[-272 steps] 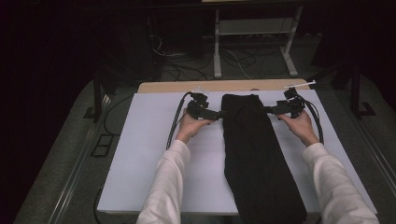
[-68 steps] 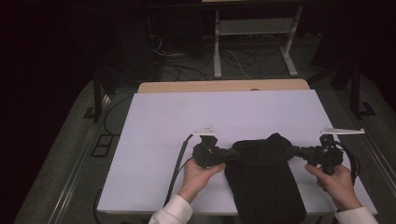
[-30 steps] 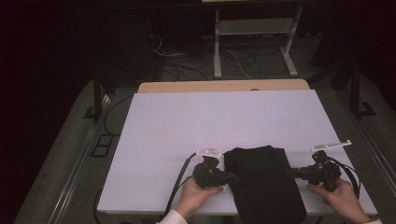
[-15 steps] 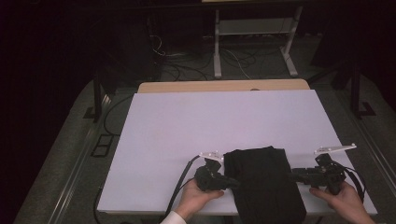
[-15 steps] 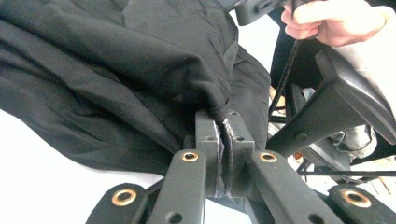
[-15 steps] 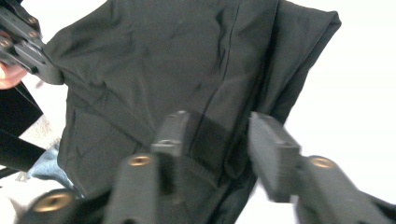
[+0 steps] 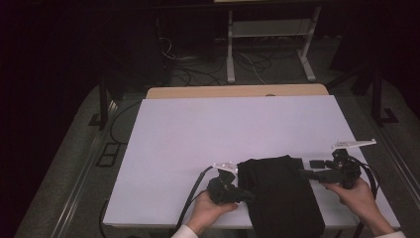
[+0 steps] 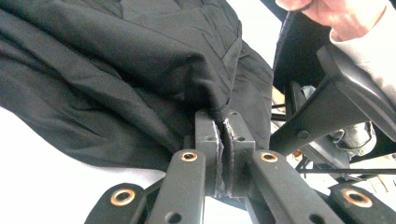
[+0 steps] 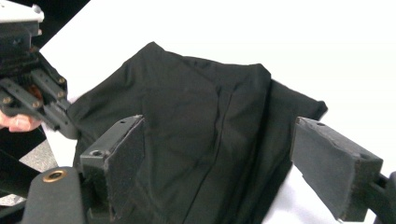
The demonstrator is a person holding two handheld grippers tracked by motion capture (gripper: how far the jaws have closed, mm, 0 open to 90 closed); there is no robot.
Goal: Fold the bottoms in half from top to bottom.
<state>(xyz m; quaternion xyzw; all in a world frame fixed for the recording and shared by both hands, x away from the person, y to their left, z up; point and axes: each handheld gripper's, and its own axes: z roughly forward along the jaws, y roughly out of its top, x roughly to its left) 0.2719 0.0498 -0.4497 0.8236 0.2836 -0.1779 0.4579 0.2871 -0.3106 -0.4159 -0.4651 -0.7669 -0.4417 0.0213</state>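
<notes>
My right claw (image 7: 306, 173) has just spread, releasing the folded black garment (image 7: 280, 198); left claw (image 7: 246, 194) still pinches its edge; worktop (image 7: 237, 129) open in upper frame.

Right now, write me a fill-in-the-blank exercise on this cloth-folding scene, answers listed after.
1. The garment lying folded on the table is ____ in colour.
2. The left gripper is shut on the garment's ____.
3. The right gripper has just been opening; its jaws stand ____, apart from the cloth.
4. The table top is ____.

Missing words: black; edge; open; white
</notes>
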